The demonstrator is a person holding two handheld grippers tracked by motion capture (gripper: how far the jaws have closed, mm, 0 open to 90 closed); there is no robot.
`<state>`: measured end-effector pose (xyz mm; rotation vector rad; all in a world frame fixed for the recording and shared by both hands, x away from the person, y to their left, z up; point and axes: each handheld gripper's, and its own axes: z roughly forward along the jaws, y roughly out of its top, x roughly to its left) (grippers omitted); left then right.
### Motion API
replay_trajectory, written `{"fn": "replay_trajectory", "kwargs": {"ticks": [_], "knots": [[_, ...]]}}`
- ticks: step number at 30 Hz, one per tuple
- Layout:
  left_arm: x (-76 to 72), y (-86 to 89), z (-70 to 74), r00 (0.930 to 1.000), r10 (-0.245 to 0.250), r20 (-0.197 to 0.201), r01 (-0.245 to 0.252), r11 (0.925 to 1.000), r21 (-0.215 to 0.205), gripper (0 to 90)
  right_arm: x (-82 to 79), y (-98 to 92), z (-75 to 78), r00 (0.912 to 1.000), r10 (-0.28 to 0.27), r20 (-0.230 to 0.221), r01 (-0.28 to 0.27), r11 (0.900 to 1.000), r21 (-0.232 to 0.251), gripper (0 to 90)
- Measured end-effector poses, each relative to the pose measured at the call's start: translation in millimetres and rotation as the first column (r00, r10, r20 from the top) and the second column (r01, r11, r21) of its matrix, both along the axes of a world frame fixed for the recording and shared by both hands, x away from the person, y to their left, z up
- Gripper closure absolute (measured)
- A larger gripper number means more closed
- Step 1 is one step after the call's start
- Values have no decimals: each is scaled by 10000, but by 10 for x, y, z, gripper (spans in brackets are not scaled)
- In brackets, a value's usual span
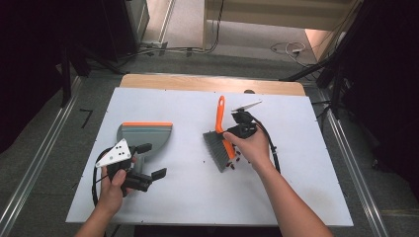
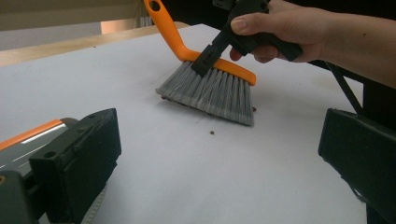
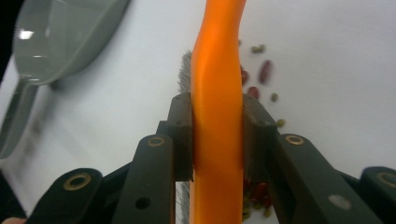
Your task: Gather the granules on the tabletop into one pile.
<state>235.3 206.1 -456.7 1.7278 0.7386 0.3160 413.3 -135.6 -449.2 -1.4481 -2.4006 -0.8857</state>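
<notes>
Sweeping step in hand. Right gripper [image 3: 217, 140] fingers are clamped on the brush [image 1: 221, 143] at worktop [image 1: 296, 197] centre, beans [image 3: 264, 70] beside the bristles. Left gripper [image 1: 148, 160] fingers stand apart, empty, near the dustpan [image 1: 143, 136] at 9 o'clock. Next, probably: sweep beans toward 9 o'clock.
</notes>
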Motion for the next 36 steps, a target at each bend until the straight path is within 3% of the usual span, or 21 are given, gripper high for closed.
{"fn": "replay_trajectory", "kwargs": {"ticks": [2, 9, 13, 15, 17, 27, 36], "knots": [[-1, 2, 3, 10000, 8, 5, -8, 10000, 19, 0, -50, 88, 76, 9996, 249, 95, -250, 9995, 180, 683], [-6, 12, 9, 10000, 10, 49, -10, 10000, -47, 0, -163, 349, 123, 9961, 874, -100, -867, 9945, 591, 684], [-5, 19, 9, 10000, 8, 55, -8, 10000, -4, 0, -263, 598, 30, 9899, 1373, -342, -1350, 9890, 609, 684], [-4, 19, 9, 10000, 4, 52, -4, 10000, -5, 0, -279, 634, 4, 9887, 1447, -405, -1420, 9879, 625, 684], [-7, 16, 10, 10000, 3, 50, -3, 10000, -11, 0, -282, 692, -85, 9893, 1423, -310, -1416, 9896, 239, 683], [-9, 15, 11, 10000, -9, 50, 9, 10000, -8, 0, -107, 429, -243, 9953, 726, -640, -717, 9973, 161, 673], [-8, -2, 4, 10000, -36, 13, 36, 10000, 40, 0, 5, 98, -246, 9989, 6, -471, -10, 10000, -77, 669]]}}
